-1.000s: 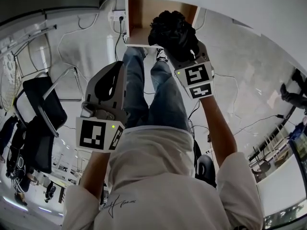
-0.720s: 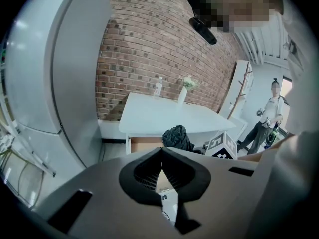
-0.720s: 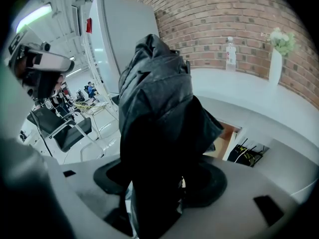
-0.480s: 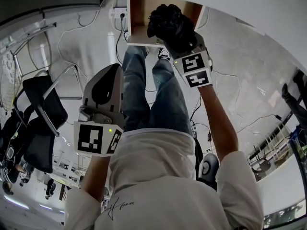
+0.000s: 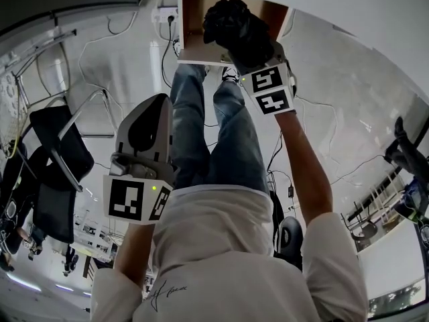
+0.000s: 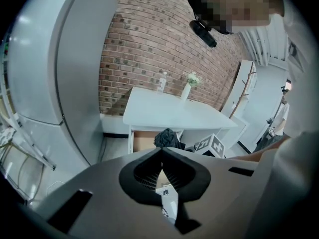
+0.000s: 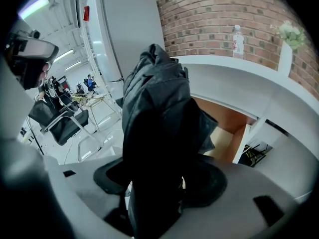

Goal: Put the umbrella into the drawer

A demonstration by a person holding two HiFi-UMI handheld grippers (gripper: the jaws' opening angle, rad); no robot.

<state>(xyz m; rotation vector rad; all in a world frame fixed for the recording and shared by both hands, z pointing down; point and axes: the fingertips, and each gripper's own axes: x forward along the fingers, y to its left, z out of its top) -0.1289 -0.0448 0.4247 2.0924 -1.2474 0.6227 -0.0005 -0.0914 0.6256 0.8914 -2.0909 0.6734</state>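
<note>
In the head view's top centre, the drawer (image 5: 193,40) stands open under the table (image 5: 348,9). The umbrella (image 5: 234,27) is at the drawer's right part, in the right gripper (image 5: 258,64). The left gripper (image 5: 149,123) sits lower left, well apart from them, with 1 chair (image 5: 57,156) farther left.

Black, perhaps charcoal, umbrella (image 7: 154,133); tan drawer (image 5: 194,15); red-brown brick wall (image 6: 149,49)

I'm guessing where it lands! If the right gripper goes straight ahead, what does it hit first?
Probably the open drawer under the white table; the black umbrella clamped in the right gripper would get there first. Depth is unclear.
</note>
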